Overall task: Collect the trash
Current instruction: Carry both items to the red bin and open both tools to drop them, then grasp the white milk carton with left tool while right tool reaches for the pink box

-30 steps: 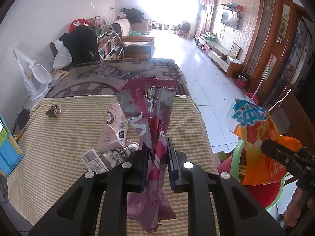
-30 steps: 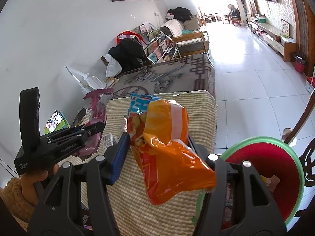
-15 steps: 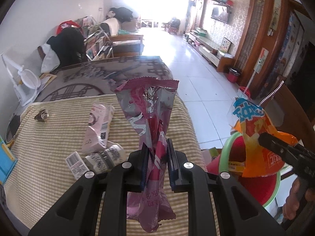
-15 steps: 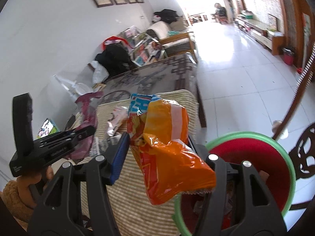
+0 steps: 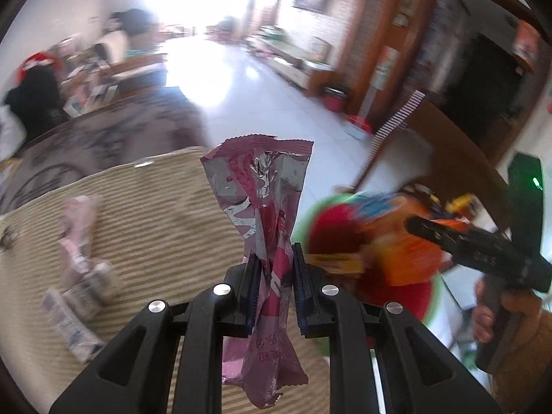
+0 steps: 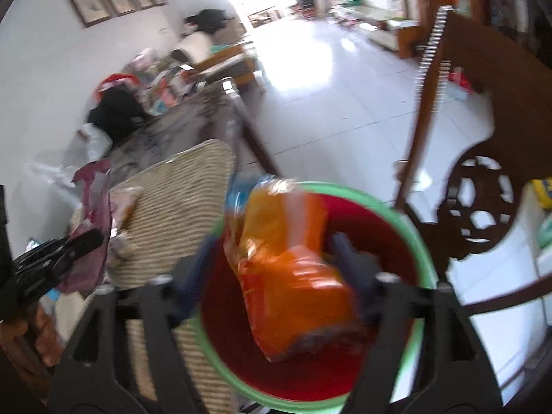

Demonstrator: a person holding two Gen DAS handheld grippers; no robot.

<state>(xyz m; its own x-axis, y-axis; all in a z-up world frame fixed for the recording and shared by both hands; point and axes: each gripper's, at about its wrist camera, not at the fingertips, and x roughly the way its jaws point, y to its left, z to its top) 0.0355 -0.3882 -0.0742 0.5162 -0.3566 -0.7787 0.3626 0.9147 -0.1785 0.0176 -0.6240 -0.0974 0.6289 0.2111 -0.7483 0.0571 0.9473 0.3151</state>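
1. Left gripper (image 5: pixel 272 288) is clamping its pads tight on the pink foil wrapper (image 5: pixel 262 207), which is standing up toward 12 o'clock from the jaws and hanging below them toward 6 o'clock in the left wrist view.
2. Sitting on the striped cloth (image 5: pixel 155 214) at about 9 o'clock of that wrapper, a pale pink carton (image 5: pixel 77 214) and a crumpled label with a barcode (image 5: pixel 74 324) are waiting, well apart from both claws; a small dark scrap (image 5: pixel 7 238) is lying at the far left edge.
3. Right gripper (image 6: pixel 272 269) is hovering over the red bin with the green rim (image 6: pixel 419 241), and its jaws are opening; the orange snack bag (image 6: pixel 293 276) is sitting between them, and whether the pads are touching it is lost in the blur.
4. Judging progress: two pieces are being carried, and the orange bag seems to be dropping into the bin. The pink wrapper is not yet over the rim, which is lying at about 3 o'clock of it, so it looks to be next.
5. Left over, as far as I can tell, are the carton, the barcode label and the dark scrap.
6. Reading print: pink characters are showing on the wrapper's lower end, too smeared to make out; the orange bag's blue top is carrying lettering that is blurring beyond reading.
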